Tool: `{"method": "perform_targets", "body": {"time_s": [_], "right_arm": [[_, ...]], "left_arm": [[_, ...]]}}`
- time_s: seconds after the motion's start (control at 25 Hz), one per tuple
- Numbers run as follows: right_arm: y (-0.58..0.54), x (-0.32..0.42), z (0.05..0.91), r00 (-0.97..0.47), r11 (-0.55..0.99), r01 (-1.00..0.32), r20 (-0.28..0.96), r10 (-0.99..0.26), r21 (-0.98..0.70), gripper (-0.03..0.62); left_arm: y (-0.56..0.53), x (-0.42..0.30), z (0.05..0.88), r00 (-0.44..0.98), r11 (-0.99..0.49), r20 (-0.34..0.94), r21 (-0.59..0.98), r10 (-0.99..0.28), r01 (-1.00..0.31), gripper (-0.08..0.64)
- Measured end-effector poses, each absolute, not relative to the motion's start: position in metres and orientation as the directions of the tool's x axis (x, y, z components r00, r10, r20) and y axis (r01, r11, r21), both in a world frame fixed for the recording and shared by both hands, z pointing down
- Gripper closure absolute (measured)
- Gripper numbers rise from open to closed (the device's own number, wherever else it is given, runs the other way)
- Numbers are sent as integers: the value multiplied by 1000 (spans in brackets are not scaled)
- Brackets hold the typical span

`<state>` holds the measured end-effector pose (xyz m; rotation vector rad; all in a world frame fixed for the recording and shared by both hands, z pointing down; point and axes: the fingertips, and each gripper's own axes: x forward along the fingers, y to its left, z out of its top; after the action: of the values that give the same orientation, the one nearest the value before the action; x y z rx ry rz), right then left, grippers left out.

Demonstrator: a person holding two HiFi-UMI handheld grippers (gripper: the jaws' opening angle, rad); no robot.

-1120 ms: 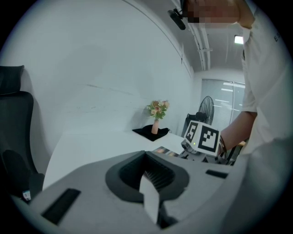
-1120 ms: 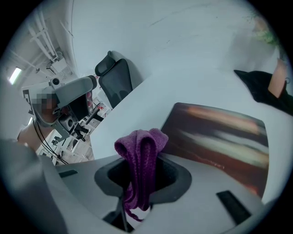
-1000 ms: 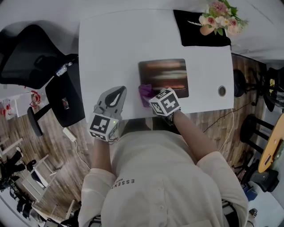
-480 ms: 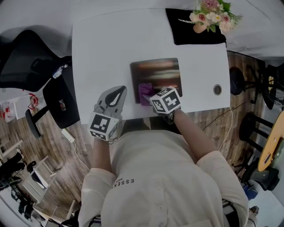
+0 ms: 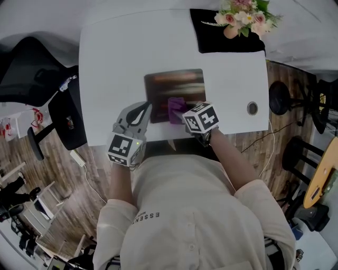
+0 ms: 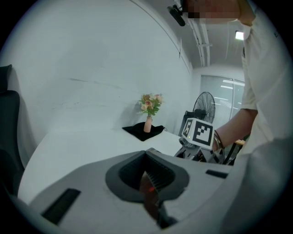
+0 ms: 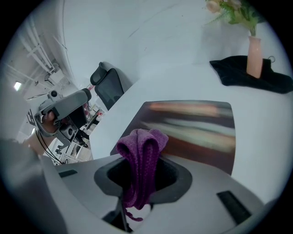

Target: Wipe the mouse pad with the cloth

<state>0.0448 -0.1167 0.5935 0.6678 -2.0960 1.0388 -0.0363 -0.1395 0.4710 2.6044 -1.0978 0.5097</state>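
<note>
A dark mouse pad (image 5: 174, 84) with blurred orange streaks lies mid-table; the right gripper view shows the pad (image 7: 197, 128) just ahead of the jaws. My right gripper (image 5: 183, 113) is shut on a folded purple cloth (image 5: 176, 108), which sits on the pad's near edge. In its own view the cloth (image 7: 140, 148) bulges up out of the right gripper (image 7: 140, 178). My left gripper (image 5: 141, 112) is at the table's near edge, left of the pad, jaws together and empty. The left gripper (image 6: 149, 185) points across bare table.
A black cloth (image 5: 211, 39) with a vase of flowers (image 5: 240, 16) lies at the white table's (image 5: 116, 58) far right corner. A round cable hole (image 5: 252, 108) is right of the pad. A black office chair (image 5: 31, 68) stands beyond the table's left edge.
My right gripper has carried the cloth rightward along the pad's near edge, from its left corner toward the middle. The left gripper has stayed where it was.
</note>
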Motion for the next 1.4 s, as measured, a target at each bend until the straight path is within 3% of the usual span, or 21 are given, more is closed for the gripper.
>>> {"method": "perform_targets", "body": {"time_s": [1.04, 1.24, 1.4], "right_arm": [[-124, 188, 599, -596, 515, -736, 780, -189, -438, 469], [-131, 192, 576, -556, 574, -749, 785, -273, -330, 472], [-144, 168, 537, -608, 606, -728, 710, -356, -320, 474]], "left_arm": [[-118, 54, 477, 597, -616, 414, 104, -687, -781, 559], [-121, 45, 460, 590, -616, 395, 74, -704, -784, 558], [-127, 35, 440, 596, -625, 356, 41, -720, -779, 558]]}}
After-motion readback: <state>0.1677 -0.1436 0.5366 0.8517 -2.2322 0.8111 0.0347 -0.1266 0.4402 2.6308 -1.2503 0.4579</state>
